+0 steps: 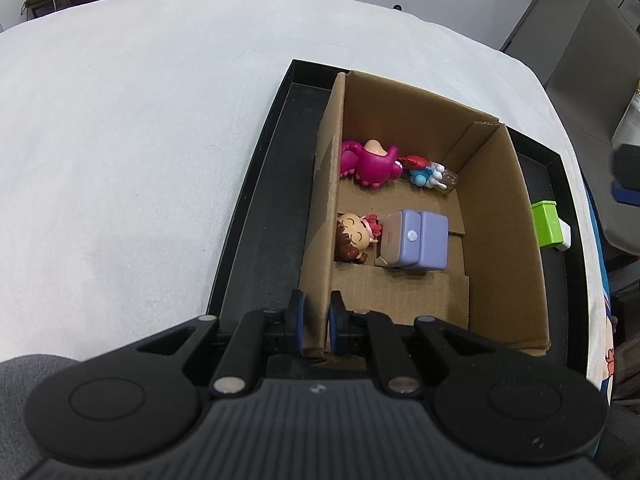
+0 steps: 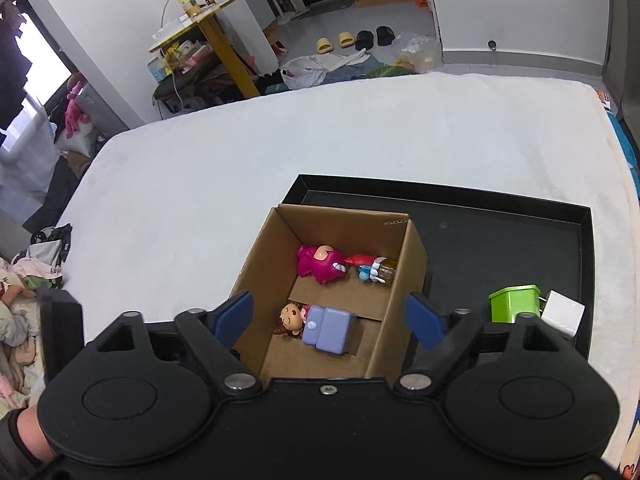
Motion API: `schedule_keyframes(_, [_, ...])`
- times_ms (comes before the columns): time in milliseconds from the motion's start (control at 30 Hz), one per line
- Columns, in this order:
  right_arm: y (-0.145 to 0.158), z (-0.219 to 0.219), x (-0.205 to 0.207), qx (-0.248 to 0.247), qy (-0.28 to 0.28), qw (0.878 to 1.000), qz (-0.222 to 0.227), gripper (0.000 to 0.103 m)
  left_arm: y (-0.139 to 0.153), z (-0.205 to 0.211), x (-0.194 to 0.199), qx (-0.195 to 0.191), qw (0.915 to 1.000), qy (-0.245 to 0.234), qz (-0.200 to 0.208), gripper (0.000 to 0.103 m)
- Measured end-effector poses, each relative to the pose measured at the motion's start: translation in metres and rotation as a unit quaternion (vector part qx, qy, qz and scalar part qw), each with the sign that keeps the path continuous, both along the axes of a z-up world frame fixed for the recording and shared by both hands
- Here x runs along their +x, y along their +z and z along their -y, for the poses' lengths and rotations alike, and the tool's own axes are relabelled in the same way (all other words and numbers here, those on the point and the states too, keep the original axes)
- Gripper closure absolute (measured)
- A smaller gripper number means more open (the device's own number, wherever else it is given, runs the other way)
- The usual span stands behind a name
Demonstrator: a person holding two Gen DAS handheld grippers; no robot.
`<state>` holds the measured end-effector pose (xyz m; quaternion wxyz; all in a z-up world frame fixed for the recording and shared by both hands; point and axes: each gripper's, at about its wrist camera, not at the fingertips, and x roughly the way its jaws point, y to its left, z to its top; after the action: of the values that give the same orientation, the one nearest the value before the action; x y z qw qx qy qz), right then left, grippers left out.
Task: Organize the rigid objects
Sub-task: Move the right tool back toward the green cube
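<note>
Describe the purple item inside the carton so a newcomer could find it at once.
Find the black tray on the white bed; a cardboard box stands in it. In the box's nearer half, beside a doll-head figurine, lies the lavender case, the only boxy thing among toys.

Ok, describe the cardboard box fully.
The cardboard box is plain brown corrugated board, open-topped, with no lid showing. It stands upright at the left end of a black tray. Four toys lie on its bottom. The left gripper is shut on its left wall near the front corner. The open right gripper hangs above it, touching nothing.
</note>
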<state>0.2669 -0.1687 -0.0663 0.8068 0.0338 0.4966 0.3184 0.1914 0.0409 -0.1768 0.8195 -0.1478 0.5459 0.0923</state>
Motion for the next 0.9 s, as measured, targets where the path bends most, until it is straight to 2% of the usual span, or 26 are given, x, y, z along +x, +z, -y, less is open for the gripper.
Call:
schedule_keyframes(67, [0.002, 0.005, 0.0, 0.001, -0.003, 1.0, 0.003, 0.01, 0.0, 0.0, 0.0, 0.001, 1.0, -0.001, 0.0, 0.092])
schedule_keyframes(300, [0.005, 0.027, 0.003, 0.006, -0.021, 1.0, -0.001, 0.008, -0.001, 0.0, 0.001, 0.002, 1.0, 0.001, -0.003, 0.092])
schedule_keyframes(433, [0.01, 0.04, 0.005, 0.012, -0.032, 0.999, -0.003, 0.002, -0.001, -0.001, 0.001, 0.002, 1.0, 0.0, -0.004, 0.092])
schedule_keyframes(733, [0.017, 0.072, 0.017, 0.031, -0.052, 0.998, -0.005, 0.002, -0.001, -0.001, 0.001, -0.002, 1.0, 0.005, -0.003, 0.092])
schedule_keyframes(900, [0.02, 0.089, 0.019, 0.032, -0.064, 0.997, 0.02, 0.002, -0.001, -0.002, 0.0, -0.005, 1.0, 0.004, 0.0, 0.092])
